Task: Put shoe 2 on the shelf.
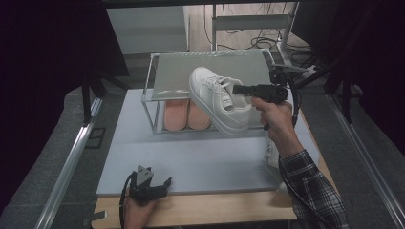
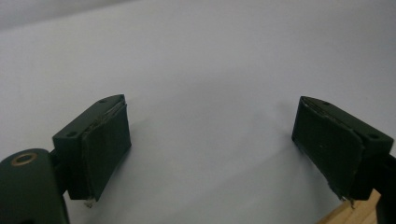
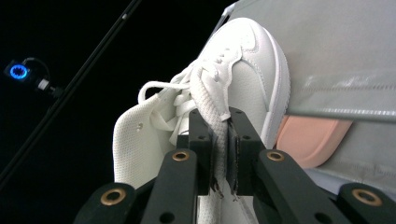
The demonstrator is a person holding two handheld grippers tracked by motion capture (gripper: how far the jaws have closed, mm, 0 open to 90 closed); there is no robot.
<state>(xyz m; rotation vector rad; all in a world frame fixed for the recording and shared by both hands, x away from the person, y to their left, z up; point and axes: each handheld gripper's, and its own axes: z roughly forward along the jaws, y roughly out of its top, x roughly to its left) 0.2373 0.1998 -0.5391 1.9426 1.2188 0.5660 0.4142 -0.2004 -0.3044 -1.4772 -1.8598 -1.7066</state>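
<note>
A white sneaker hangs in the air in front of the grey two-level shoe rack, toe pointing up and back toward the top shelf. My right gripper is shut on the sneaker's side wall by the laces, and the jaws pinch the white fabric between their pads. My left gripper rests low at the front edge of the pale mat, open, with nothing between its fingers above the bare mat.
A pair of pink soles lies on the rack's lower level, seen as a pink sole behind the sneaker. Another white shoe lies by the right forearm. A wooden table edge runs along the front.
</note>
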